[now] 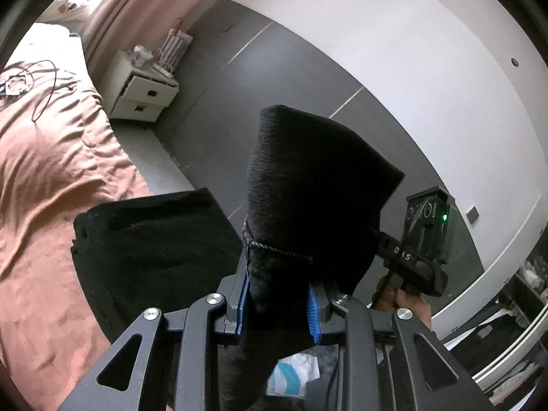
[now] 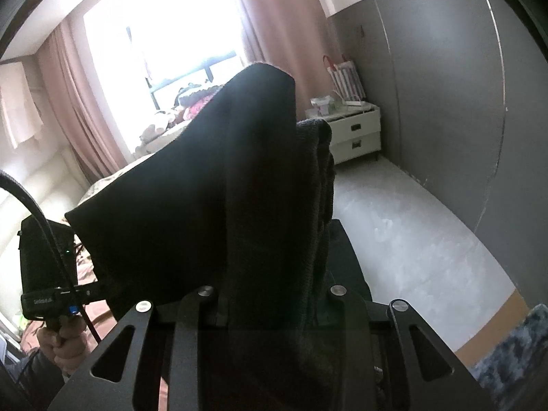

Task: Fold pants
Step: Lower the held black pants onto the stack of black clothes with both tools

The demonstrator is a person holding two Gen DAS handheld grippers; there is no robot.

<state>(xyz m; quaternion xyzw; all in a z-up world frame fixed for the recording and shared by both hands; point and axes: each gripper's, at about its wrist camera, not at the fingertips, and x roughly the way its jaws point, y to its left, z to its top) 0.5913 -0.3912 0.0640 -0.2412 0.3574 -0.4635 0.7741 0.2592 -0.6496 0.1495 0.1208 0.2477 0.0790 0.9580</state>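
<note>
Black pants (image 1: 318, 185), bunched and lifted clear of the bed (image 1: 51, 178), pinched at two places by handheld grippers. In the left wrist view, left gripper (image 1: 278, 303) clamped on a thick wad of the dark knit fabric, blue finger pads (image 1: 312, 311) pressing it from both sides, a cone of cloth standing up past the fingertips and a short drawstring end (image 1: 270, 247) hanging against it. Further left in the same view, another black panel of the garment spread over the near edge of the rust-coloured bedspread. To the right, a hand (image 1: 407, 303) wrapped round the handle of the other gripper, green light showing on its body. In the right wrist view, right gripper (image 2: 270, 303) closed on a tall fold of the same pants, fingertips buried in the cloth, fabric rising in a peak that hides much of the window (image 2: 164, 34). Low at the left, the person's other hand (image 2: 65, 346) on the left gripper's handle, a black cable (image 2: 41, 219) arching above it. Far across the room, white two-drawer nightstand (image 2: 356, 126) against the grey wall panels (image 2: 438, 85), a striped bag (image 2: 344, 80) on top, pink curtains (image 2: 284, 17) beside the bright window. Pale grey floor (image 2: 411, 219) to the right of the bed.
</note>
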